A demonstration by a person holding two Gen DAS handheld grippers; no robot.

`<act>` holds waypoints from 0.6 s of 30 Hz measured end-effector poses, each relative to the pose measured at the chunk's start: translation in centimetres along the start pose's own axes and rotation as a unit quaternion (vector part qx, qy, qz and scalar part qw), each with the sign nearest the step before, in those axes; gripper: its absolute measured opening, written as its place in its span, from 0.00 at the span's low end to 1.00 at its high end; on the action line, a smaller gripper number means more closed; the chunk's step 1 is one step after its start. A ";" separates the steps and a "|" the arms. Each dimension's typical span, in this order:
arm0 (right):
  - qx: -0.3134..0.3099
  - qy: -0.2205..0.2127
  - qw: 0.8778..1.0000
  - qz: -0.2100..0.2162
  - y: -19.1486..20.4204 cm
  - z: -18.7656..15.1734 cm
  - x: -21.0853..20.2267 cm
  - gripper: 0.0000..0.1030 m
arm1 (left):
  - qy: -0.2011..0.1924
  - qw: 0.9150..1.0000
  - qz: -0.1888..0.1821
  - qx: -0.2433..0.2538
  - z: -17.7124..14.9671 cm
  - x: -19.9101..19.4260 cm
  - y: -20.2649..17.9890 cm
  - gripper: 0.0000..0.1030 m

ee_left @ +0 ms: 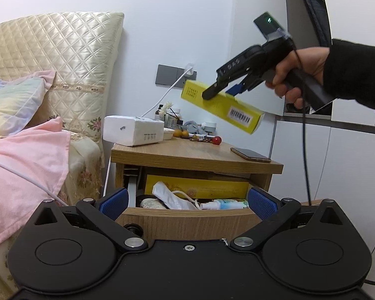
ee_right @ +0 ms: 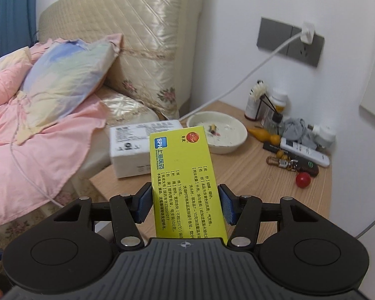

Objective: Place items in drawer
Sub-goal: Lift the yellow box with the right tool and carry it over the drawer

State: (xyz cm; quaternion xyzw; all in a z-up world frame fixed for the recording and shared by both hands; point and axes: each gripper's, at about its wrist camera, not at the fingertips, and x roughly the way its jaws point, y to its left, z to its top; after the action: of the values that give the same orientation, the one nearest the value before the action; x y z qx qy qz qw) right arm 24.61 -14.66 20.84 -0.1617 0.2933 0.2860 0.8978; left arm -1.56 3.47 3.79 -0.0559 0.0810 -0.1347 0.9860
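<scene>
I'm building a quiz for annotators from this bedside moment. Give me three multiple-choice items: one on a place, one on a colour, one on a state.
1. Where does the phone lie?
A. in the drawer
B. on the nightstand top, near its front right corner
C. on the bed

2. What colour is the box in the right claw?
A. yellow
B. white
C. red

3. What state is the drawer in?
A. shut
B. pulled open with items inside
C. taken out and set on the floor

Answers:
1. B: in the left wrist view the phone rests flat on the nightstand, by the front right corner.
2. A: both views show a yellow carton clamped between the blue pads.
3. B: the left wrist view looks into the open drawer, where a spray bottle and other items lie.
</scene>
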 end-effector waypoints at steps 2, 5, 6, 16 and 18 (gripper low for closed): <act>-0.007 -0.003 1.000 0.004 0.7 -0.2 -1.0 0.58 | 0.000 1.000 0.000 0.002 -0.1 0.0 -0.1 0.98; -0.020 -0.007 1.000 0.014 2.0 -0.8 -2.1 0.58 | 0.003 1.000 0.001 0.003 -0.2 0.2 -0.1 0.98; -0.024 -0.006 1.000 0.019 2.4 -1.1 -2.4 0.58 | 0.004 1.000 0.001 0.003 -0.3 0.2 -0.1 0.98; -0.072 0.032 0.996 0.049 6.0 -5.6 -2.2 0.58 | -0.006 1.000 0.010 0.016 0.0 0.4 -0.1 0.98; -0.084 0.047 0.994 0.043 6.5 -6.4 -1.5 0.58 | -0.006 1.000 0.013 0.013 0.0 0.5 0.1 0.98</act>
State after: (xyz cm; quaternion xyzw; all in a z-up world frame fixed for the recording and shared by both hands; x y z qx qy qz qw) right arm 16.89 -13.14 16.06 -0.2368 0.3165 0.3400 0.8533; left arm -1.06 3.39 3.71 -0.0427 0.0743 -0.1226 0.9888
